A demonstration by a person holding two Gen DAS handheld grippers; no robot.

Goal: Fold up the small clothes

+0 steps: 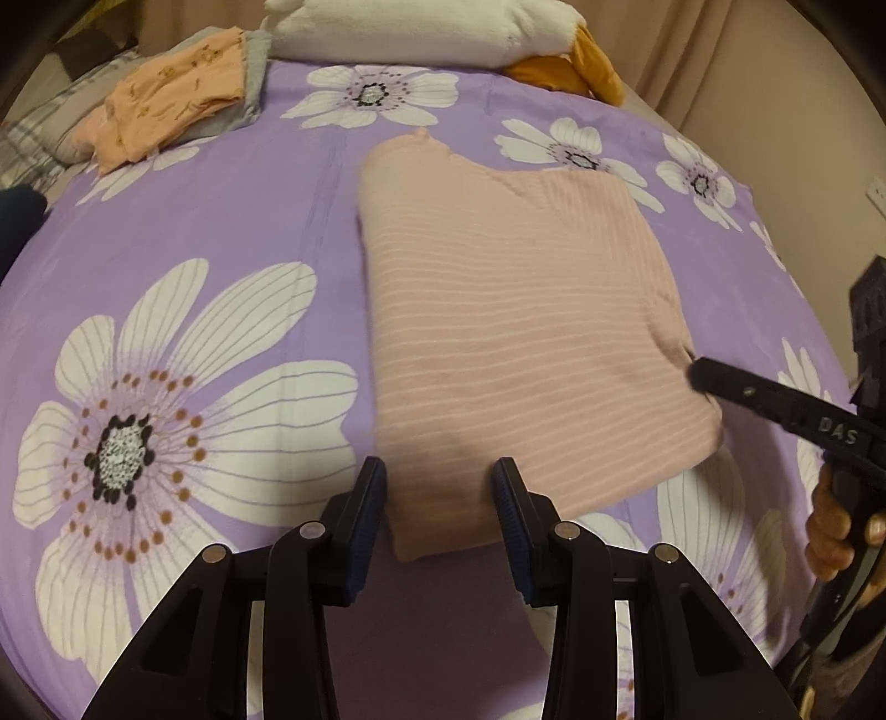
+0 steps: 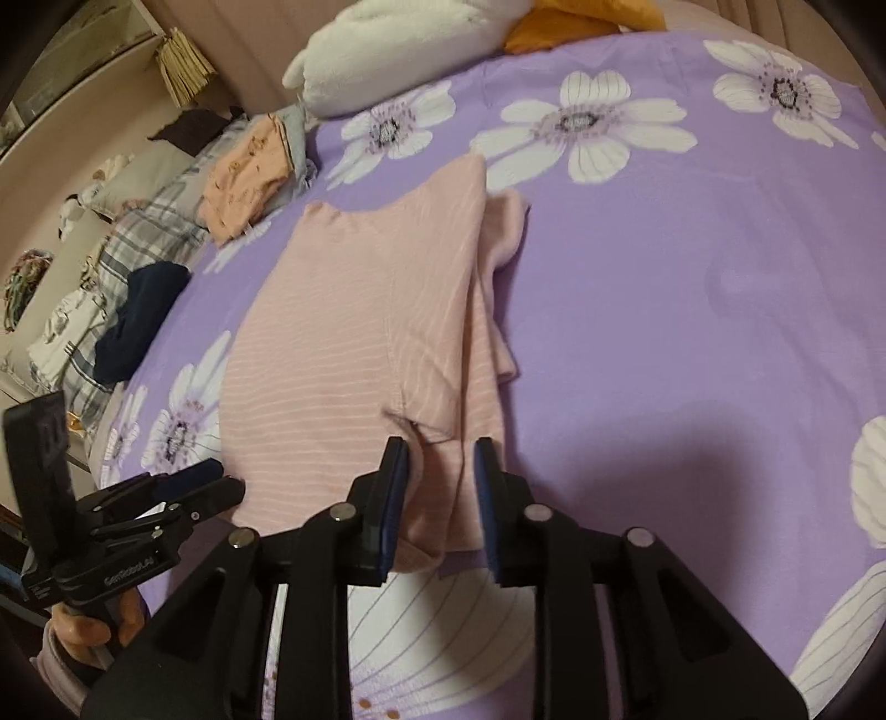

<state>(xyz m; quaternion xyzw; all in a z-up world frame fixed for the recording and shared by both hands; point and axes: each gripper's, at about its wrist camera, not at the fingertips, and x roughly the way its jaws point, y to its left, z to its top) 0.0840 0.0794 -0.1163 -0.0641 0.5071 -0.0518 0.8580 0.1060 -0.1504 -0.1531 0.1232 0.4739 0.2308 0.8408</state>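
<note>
A pink striped garment (image 1: 515, 332) lies partly folded on the purple flowered bedspread (image 1: 221, 221). It also shows in the right wrist view (image 2: 354, 343), with its right side folded over. My left gripper (image 1: 440, 482) is open, its fingers astride the garment's near left corner. My right gripper (image 2: 440, 459) is open, its fingers astride the near right corner and the folded sleeve. The right gripper's fingers show in the left wrist view (image 1: 720, 382) at the garment's right edge. The left gripper shows in the right wrist view (image 2: 221, 484) at the lower left.
A folded orange garment (image 1: 171, 94) on grey cloth lies at the far left. A white pillow (image 1: 421, 27) and an orange cloth (image 1: 576, 66) lie at the head of the bed. A dark blue garment (image 2: 138, 321) and plaid bedding (image 2: 149, 232) lie at the left edge.
</note>
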